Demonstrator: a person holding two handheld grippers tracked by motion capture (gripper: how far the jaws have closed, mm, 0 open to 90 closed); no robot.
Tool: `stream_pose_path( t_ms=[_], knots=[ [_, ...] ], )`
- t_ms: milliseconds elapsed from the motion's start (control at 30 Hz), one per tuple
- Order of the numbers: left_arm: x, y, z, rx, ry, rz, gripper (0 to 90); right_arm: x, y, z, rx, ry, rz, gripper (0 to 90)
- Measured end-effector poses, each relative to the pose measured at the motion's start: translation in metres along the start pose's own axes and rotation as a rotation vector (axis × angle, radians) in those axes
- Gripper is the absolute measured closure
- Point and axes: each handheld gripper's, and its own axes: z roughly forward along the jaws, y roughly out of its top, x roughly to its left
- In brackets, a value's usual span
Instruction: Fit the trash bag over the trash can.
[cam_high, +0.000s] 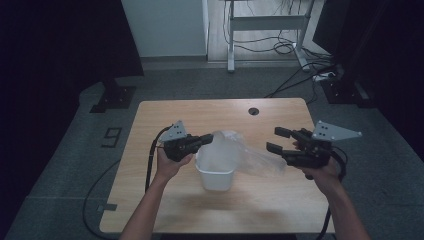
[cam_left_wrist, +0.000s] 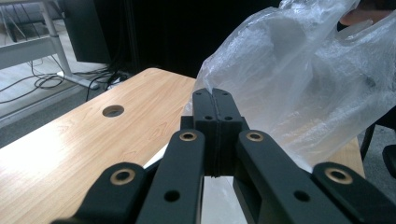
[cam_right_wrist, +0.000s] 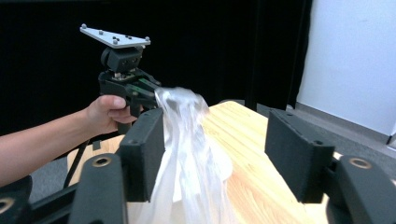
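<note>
Between my two grippers, at mid-table: one clear plastic bag (cam_high: 240, 155), draped over a small white bin (cam_high: 216, 176).

Item 1, left gripper (cam_high: 206, 139). My jaws here are clenched on an edge of the bag. In the left gripper view the two black jaws meet flat with the film pinched at their tips, and the bag billows up and to the right of them. The bin stands just below and beyond these jaws.

Item 2, right gripper (cam_high: 278, 140). My jaws here are released and stand apart. In the right gripper view the bag hangs in the gap, close against the left-hand jaw and clear of the right-hand one; neither pad presses on it. In the high view a tail of the bag trails from the bin toward this gripper.

Item 3, table (cam_high: 165, 200). Wood top, cable hole at the far side; bin and bag stand on it.

Step in hand, as I judge it: lining the bin with the bag, my left side anchoring one part of the mouth while my right side is between grips.

Next move calls for: a fresh pinch with my right jaws on the loose rim opposite my left, then drawing the two sides apart and down over the bin's lip without tipping the light bin.
</note>
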Motion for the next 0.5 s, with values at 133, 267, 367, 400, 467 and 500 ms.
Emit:
stream_pose_path(
  t_ms=[133,267,367,400,467,500],
  knots=[
    [0.000,-0.001,-0.001,0.000,0.002,-0.002,90.0,-0.001,-0.015,-0.018,-0.016,-0.013,0.034,32.6],
    [0.000,-0.001,-0.001,-0.001,0.004,-0.005,90.0,0.001,-0.027,-0.029,-0.024,-0.025,0.064,27.6],
    [-0.001,-0.001,-0.001,0.001,0.003,-0.005,90.0,0.005,-0.034,-0.033,-0.029,-0.023,0.080,24.8],
    [-0.001,-0.001,0.000,0.002,0.004,-0.006,90.0,0.006,-0.035,-0.034,-0.029,-0.026,0.082,23.5],
    [-0.001,-0.001,0.000,0.004,0.005,-0.004,90.0,0.008,-0.036,-0.037,-0.039,-0.032,0.093,22.0],
    [-0.001,-0.001,0.001,0.004,0.003,-0.005,90.0,0.009,-0.036,-0.038,-0.045,-0.031,0.097,21.4]
  ],
)
